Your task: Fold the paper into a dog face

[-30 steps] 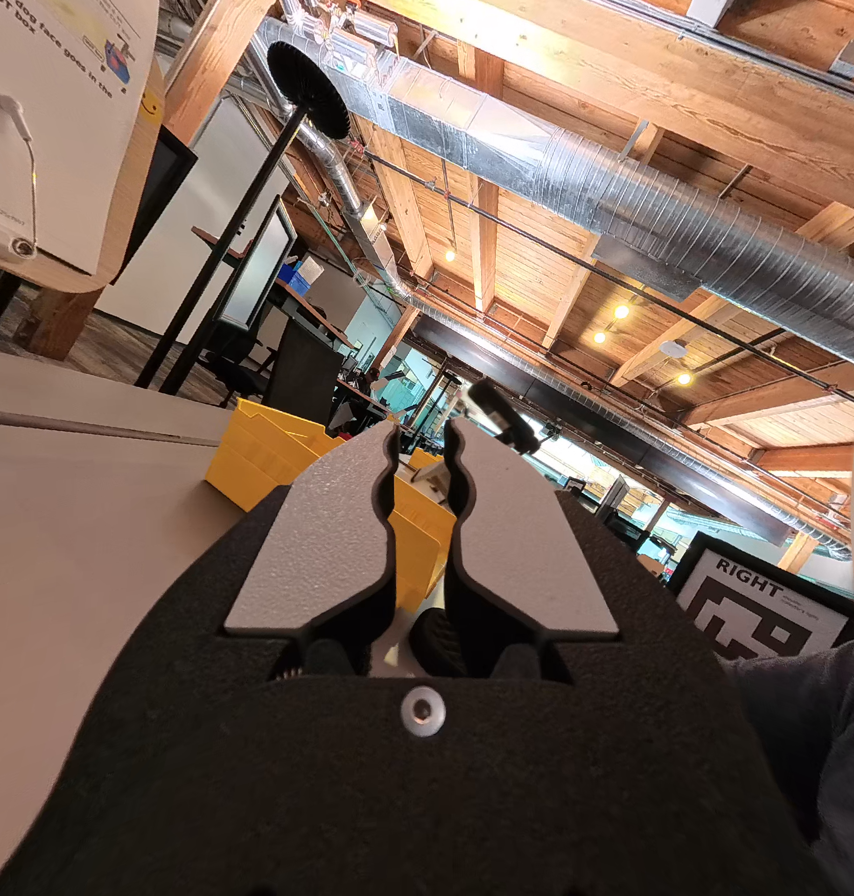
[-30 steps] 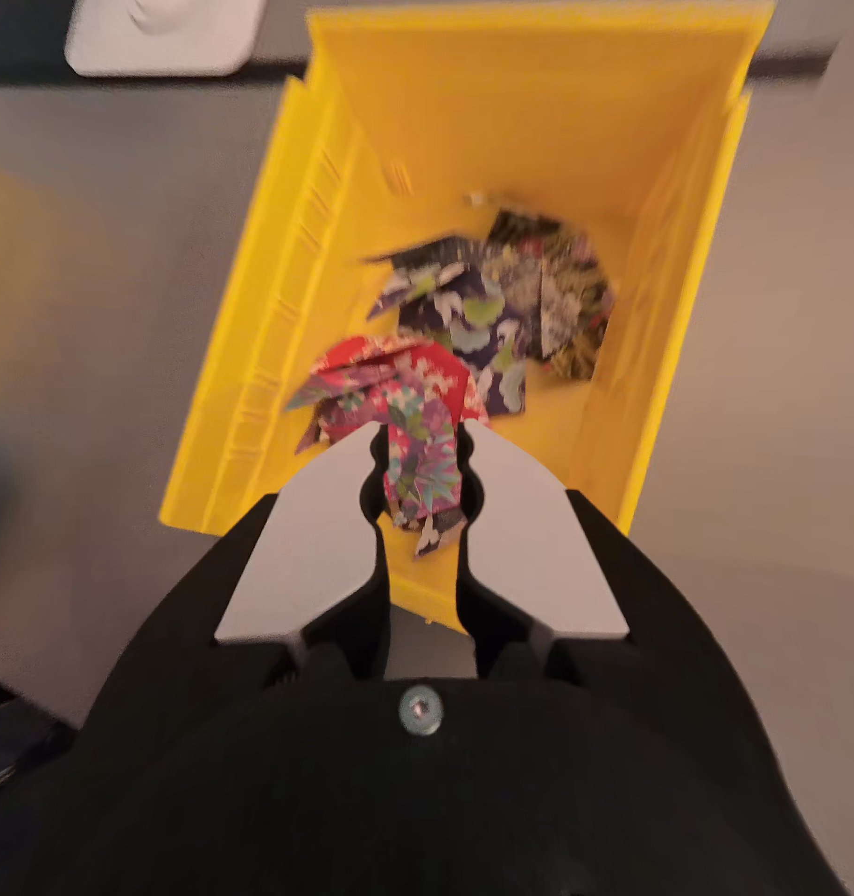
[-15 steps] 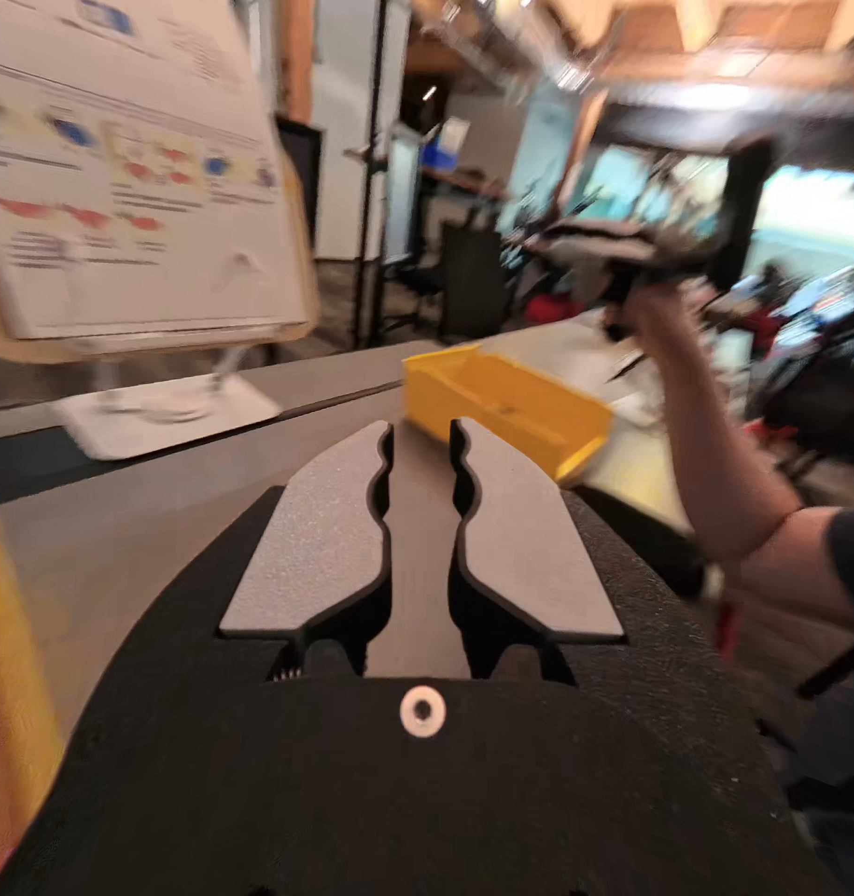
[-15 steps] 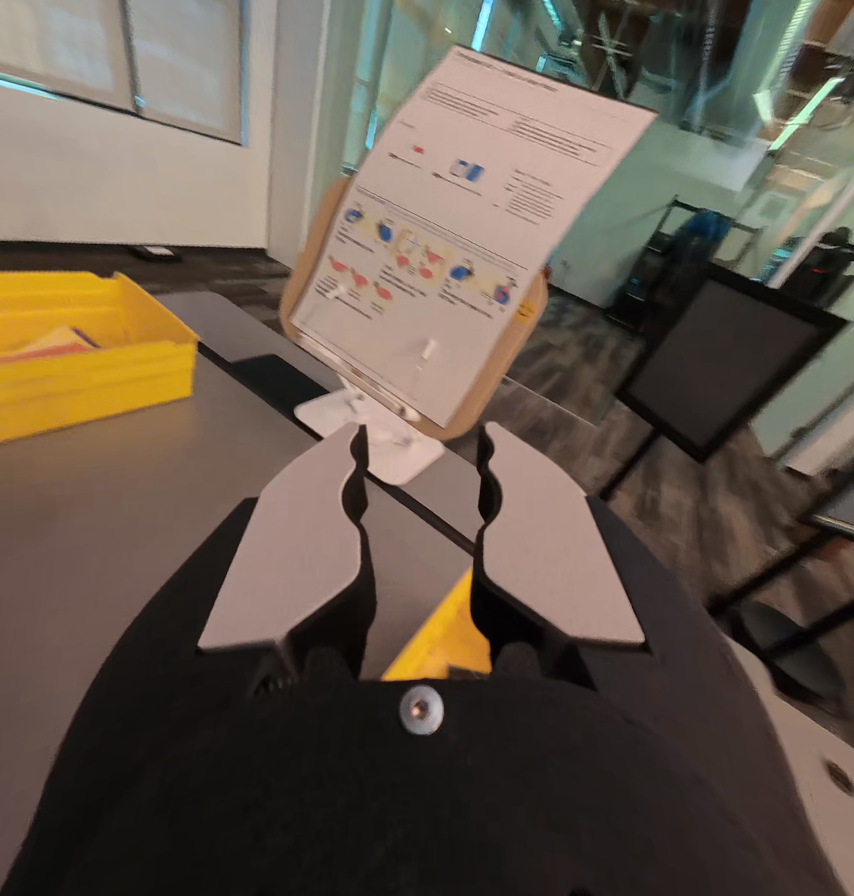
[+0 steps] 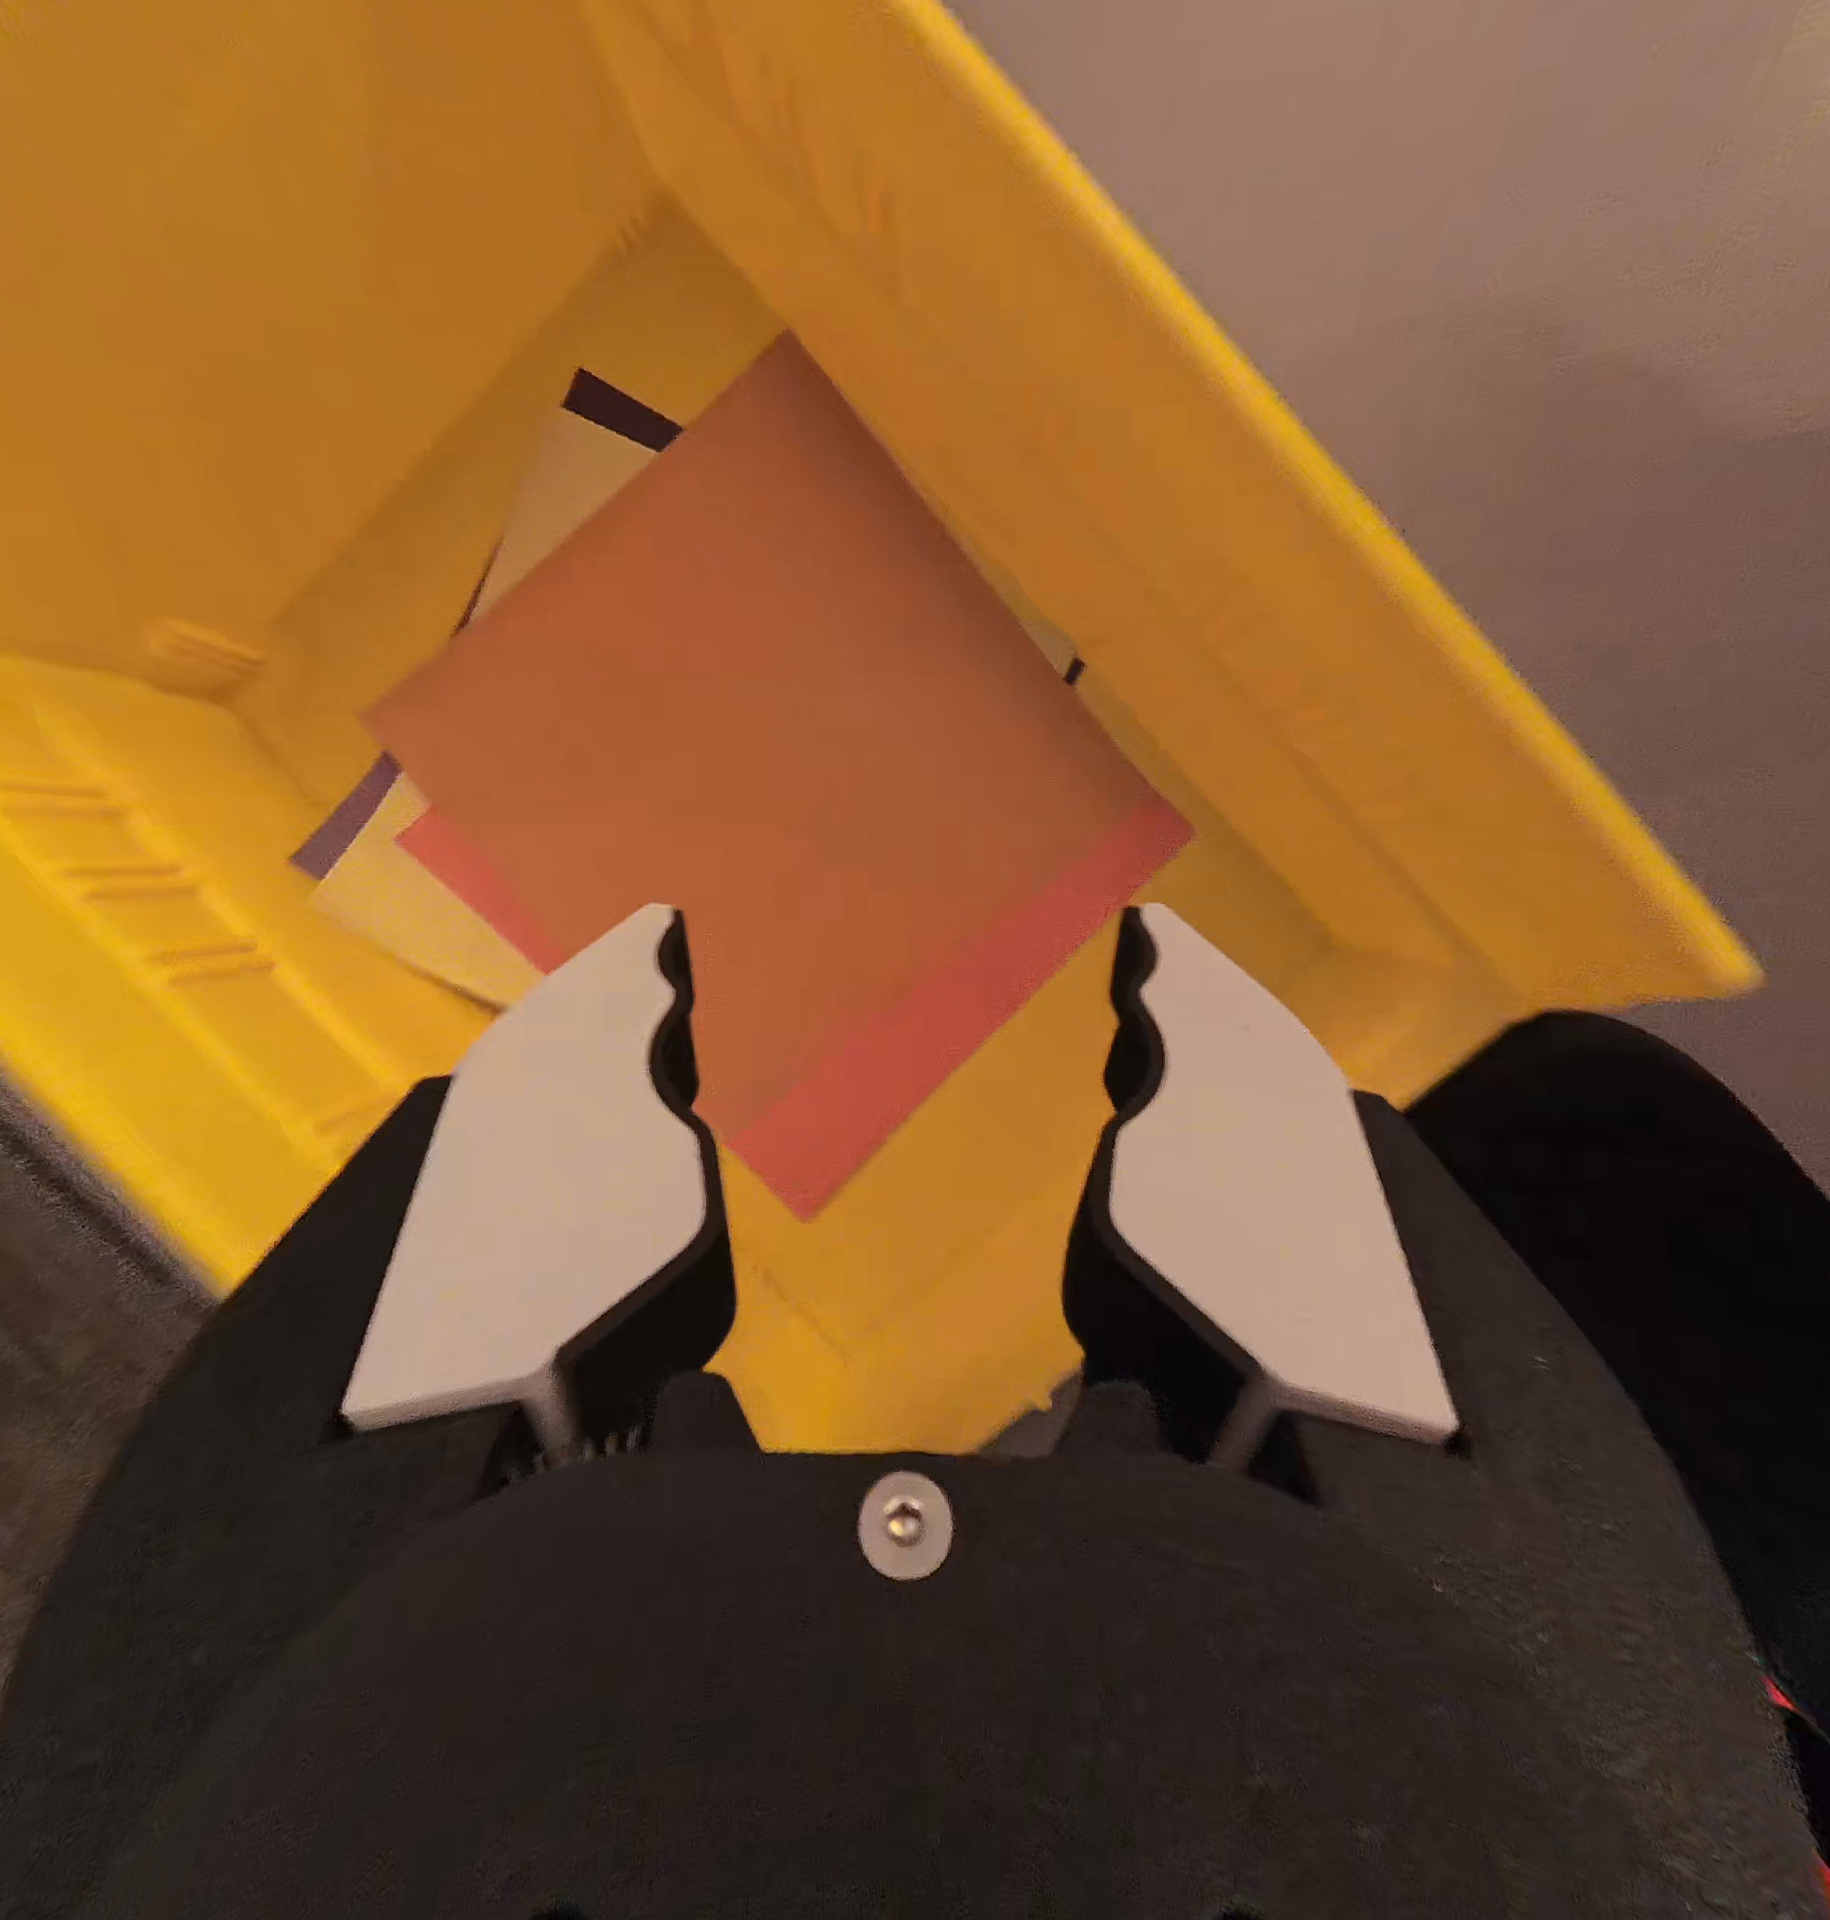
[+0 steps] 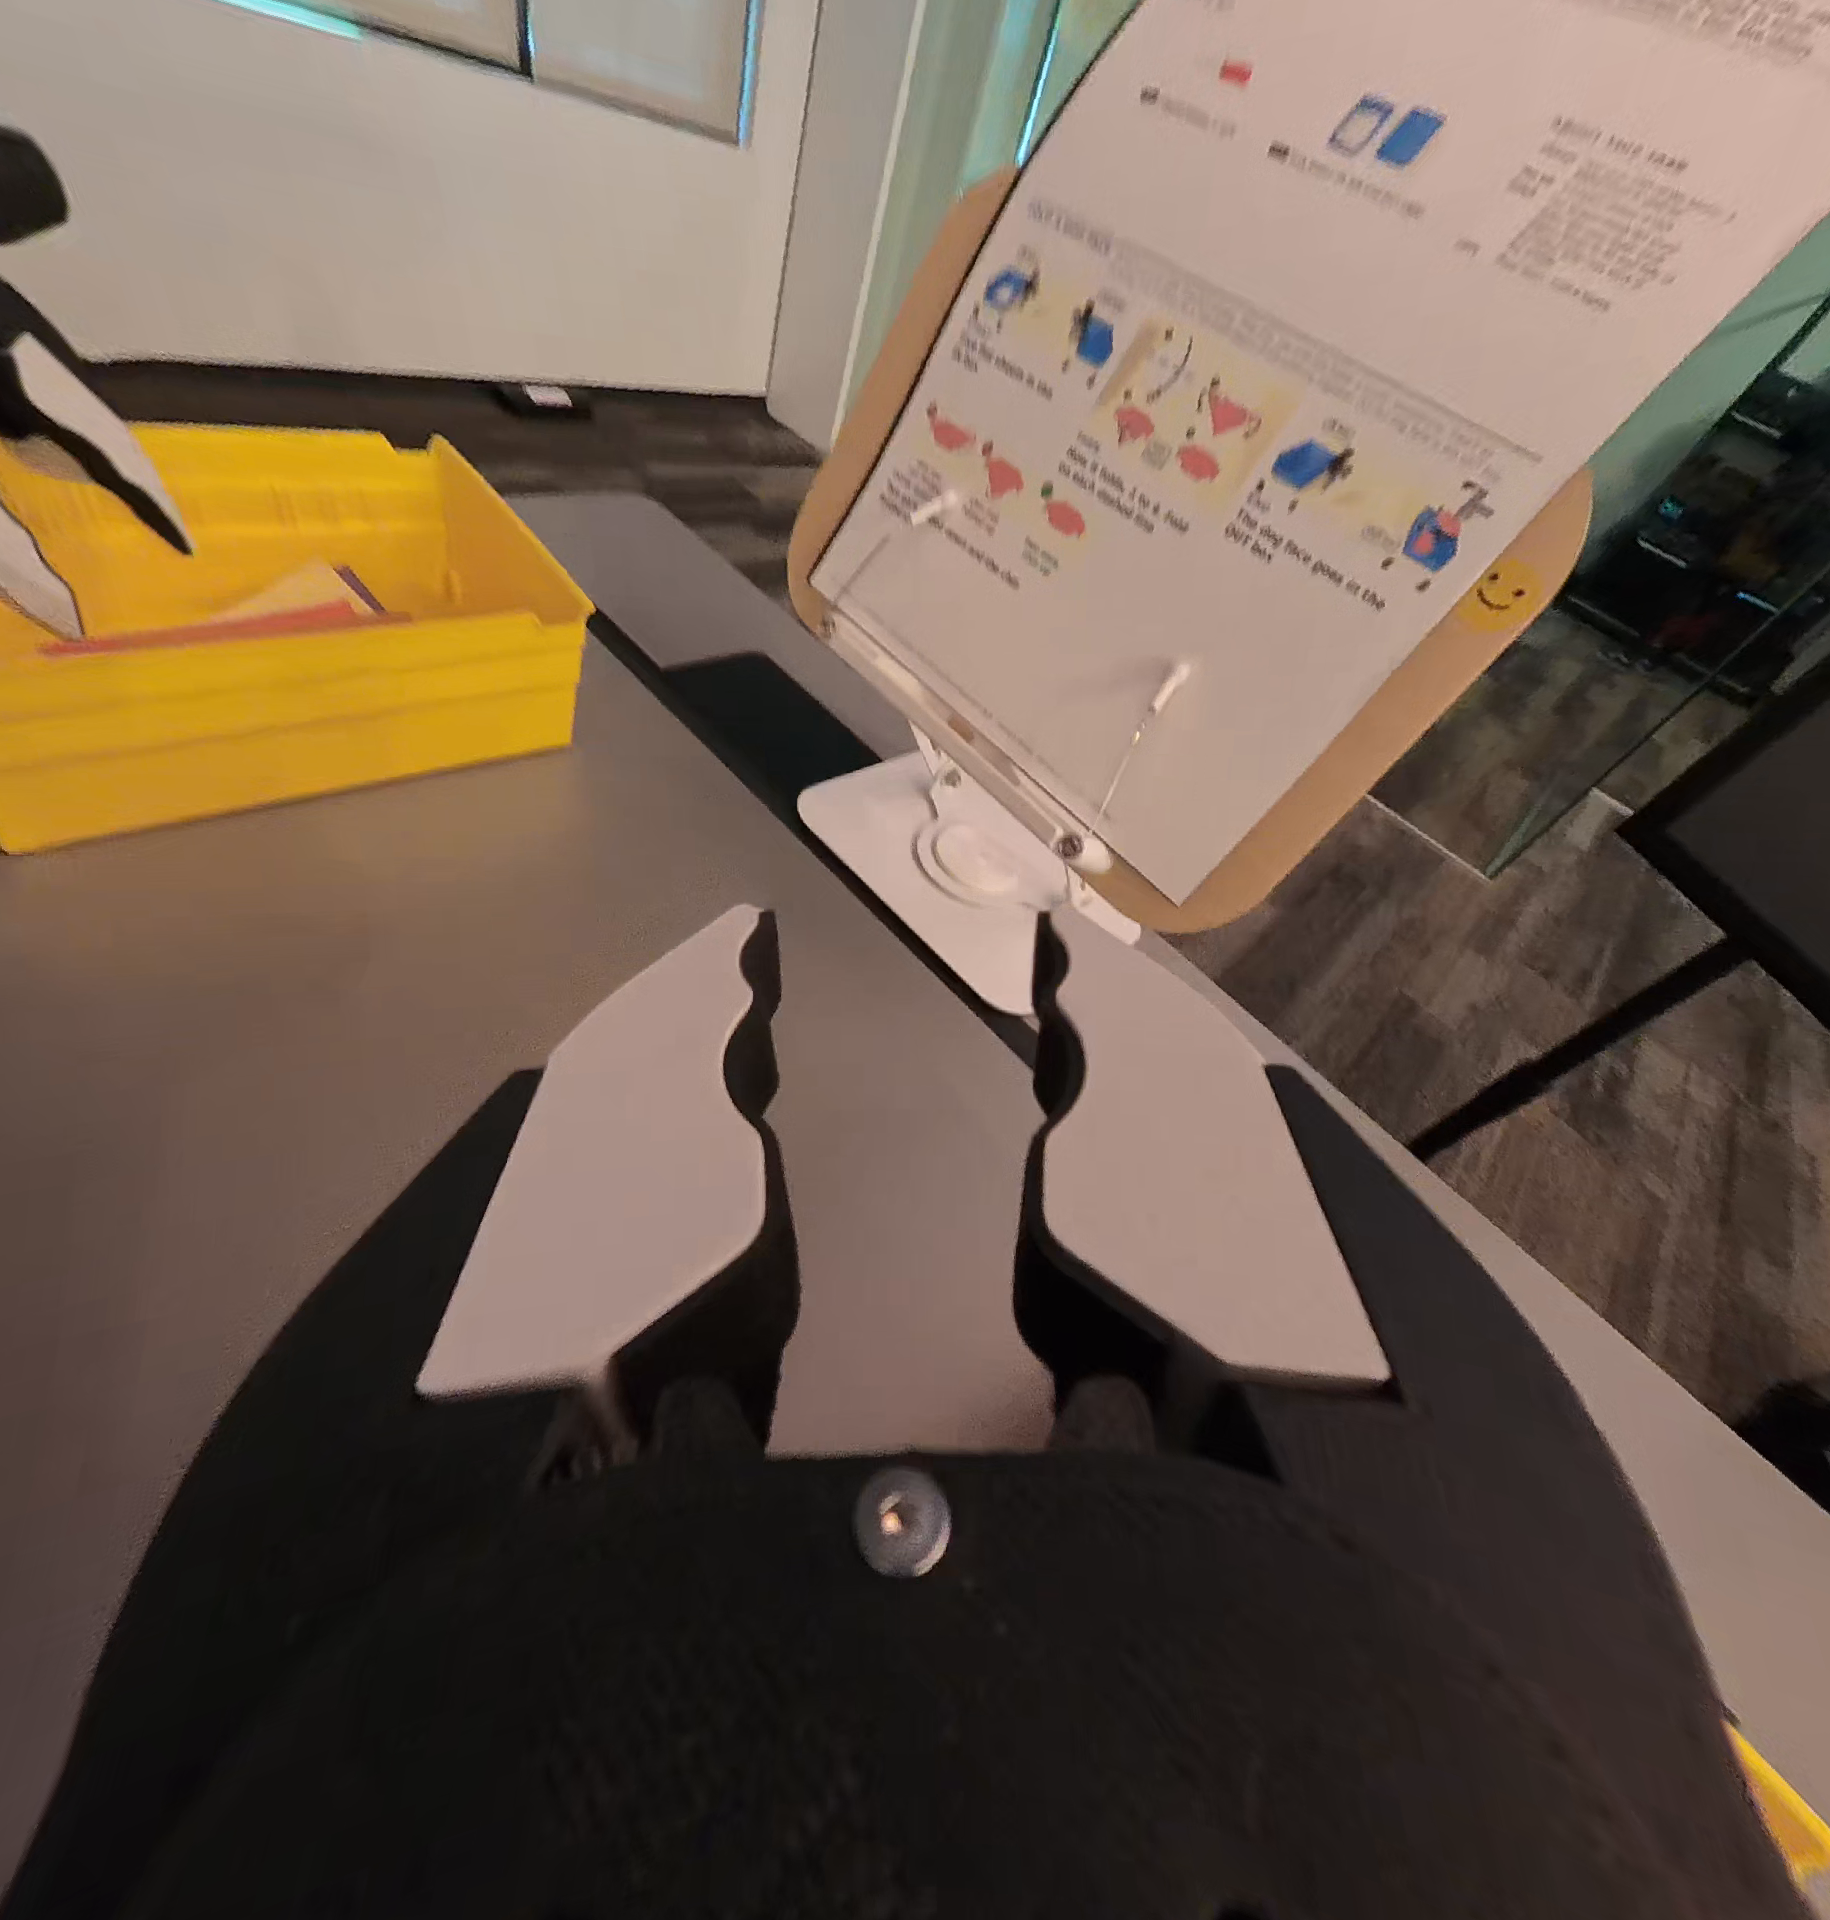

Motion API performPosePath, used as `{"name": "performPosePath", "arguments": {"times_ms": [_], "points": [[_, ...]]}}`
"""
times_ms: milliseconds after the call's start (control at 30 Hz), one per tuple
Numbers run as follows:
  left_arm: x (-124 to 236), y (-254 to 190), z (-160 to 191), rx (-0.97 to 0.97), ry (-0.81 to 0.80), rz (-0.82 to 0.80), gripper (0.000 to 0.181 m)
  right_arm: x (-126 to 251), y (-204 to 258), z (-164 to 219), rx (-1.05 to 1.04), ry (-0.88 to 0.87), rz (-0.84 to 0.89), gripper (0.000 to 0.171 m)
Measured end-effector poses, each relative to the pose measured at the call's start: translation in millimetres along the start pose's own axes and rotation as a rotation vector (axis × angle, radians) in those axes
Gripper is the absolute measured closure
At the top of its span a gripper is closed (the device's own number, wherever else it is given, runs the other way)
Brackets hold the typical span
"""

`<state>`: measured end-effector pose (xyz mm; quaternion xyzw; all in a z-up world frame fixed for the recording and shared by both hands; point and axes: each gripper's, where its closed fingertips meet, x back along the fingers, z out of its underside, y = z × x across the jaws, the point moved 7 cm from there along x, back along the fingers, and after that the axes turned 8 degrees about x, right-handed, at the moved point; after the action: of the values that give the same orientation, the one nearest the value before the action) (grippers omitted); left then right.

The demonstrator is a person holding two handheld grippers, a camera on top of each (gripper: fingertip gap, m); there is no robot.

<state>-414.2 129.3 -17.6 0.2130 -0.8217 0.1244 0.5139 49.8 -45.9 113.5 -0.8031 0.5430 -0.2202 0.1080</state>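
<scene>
In the left wrist view a yellow bin (image 5: 1254, 582) holds a stack of square paper sheets; the top sheet (image 5: 776, 748) is orange-brown with a red sheet's edge showing under it. My left gripper (image 5: 900, 920) is open and empty, pointing down over the near corner of the stack. In the right wrist view my right gripper (image 6: 906, 930) is open and empty above the grey table (image 6: 215, 1039). The same yellow bin (image 6: 267, 686) stands at far left there, with the left gripper's fingers (image 6: 69, 436) dipping into it.
An instruction sheet on a wooden stand (image 6: 1233, 436) with a white base (image 6: 952, 862) sits at the table's far edge. A yellow bin corner (image 6: 1784, 1829) shows at the bottom right. Beyond the table edge is wood floor (image 6: 1513, 987). My hands' fingertips stand some 45 cm from each other.
The left gripper swung from facing the room down over the bin of sheets and opened wider. The right gripper let go of the folded paper a second ago, then moved closer to the stand.
</scene>
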Motion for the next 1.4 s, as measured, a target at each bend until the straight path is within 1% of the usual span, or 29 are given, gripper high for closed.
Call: {"name": "performPosePath", "arguments": {"times_ms": [67, 133, 267, 300, 333, 367, 467, 633, 767, 800, 867, 933, 967, 1000, 1033, 1067, 1100, 1167, 1200, 1233, 1267, 1333, 1400], "points": [[-23, 11, -2, 0.007, 0.025, 0.044, 0.097, -1, -1, 4, 0.015, 0.024, 0.011, 0.123], [-44, 20, -3, -0.025, 0.041, 0.030, 0.091, 1, -4, 5, 0.013, 0.023, 0.021, 0.123], [-71, 27, 2, -0.028, 0.126, 0.063, 0.085, 11, -12, 7, -0.018, -0.002, 0.035, 0.124], [-75, 28, 3, -0.020, 0.133, 0.070, 0.088, 14, -15, 8, -0.027, -0.007, 0.039, 0.124], [-77, 29, 2, -0.011, 0.125, 0.069, 0.094, 16, -17, 9, -0.035, -0.012, 0.040, 0.124], [-77, 30, 0, -0.004, 0.102, 0.068, 0.105, 19, -19, 10, -0.043, -0.014, 0.041, 0.124], [-77, 32, 1, 0.001, 0.072, 0.057, 0.112, 24, -25, 12, -0.052, -0.013, 0.054, 0.124], [-77, 31, 1, 0.018, 0.063, 0.038, 0.116, 28, -30, 14, -0.055, -0.018, 0.063, 0.125], [-76, 28, 1, 0.031, 0.065, 0.021, 0.126, 32, -32, 14, -0.055, -0.019, 0.064, 0.125], [-75, 27, 1, 0.035, 0.065, 0.014, 0.132, 34, -32, 14, -0.052, -0.021, 0.066, 0.125], [-74, 25, 2, 0.036, 0.058, 0.006, 0.152, 37, -33, 13, -0.049, -0.032, 0.070, 0.125], [-74, 23, 4, 0.037, 0.055, -0.002, 0.157, 39, -34, 11, -0.053, -0.044, 0.067, 0.125], [-73, 23, 5, 0.037, 0.060, -0.008, 0.165, 40, -34, 11, -0.055, -0.050, 0.067, 0.125], [-72, 22, 7, 0.036, 0.068, -0.010, 0.178, 41, -34, 11, -0.056, -0.053, 0.066, 0.125], [-71, 21, 8, 0.038, 0.078, 0.007, 0.180, 41, -34, 11, -0.058, -0.052, 0.061, 0.125], [-69, 21, 9, 0.050, 0.091, 0.028, 0.174, 41, -34, 11, -0.060, -0.047, 0.057, 0.125], [-67, 23, 9, 0.067, 0.085, 0.031, 0.154, 42, -34, 12, -0.060, -0.043, 0.057, 0.125], [-61, 27, 6, 0.091, 0.020, 0.028, 0.126, 43, -34, 11, -0.058, -0.046, 0.060, 0.125], [-61, 29, 5, 0.111, 0.014, 0.028, 0.108, 43, -34, 11, -0.061, -0.050, 0.058, 0.125], [-63, 29, 6, 0.128, 0.030, 0.037, 0.095, 43, -34, 10, -0.063, -0.055, 0.054, 0.125], [-66, 28, 8, 0.134, 0.051, 0.040, 0.089, 43, -34, 10, -0.066, -0.057, 0.052, 0.125], [-72, 27, 13, 0.114, 0.091, 0.015, 0.087, 44, -34, 11, -0.064, -0.051, 0.051, 0.125], [-72, 24, 12, 0.100, 0.088, 0.007, 0.095, 44, -34, 11, -0.061, -0.046, 0.055, 0.125]]}}
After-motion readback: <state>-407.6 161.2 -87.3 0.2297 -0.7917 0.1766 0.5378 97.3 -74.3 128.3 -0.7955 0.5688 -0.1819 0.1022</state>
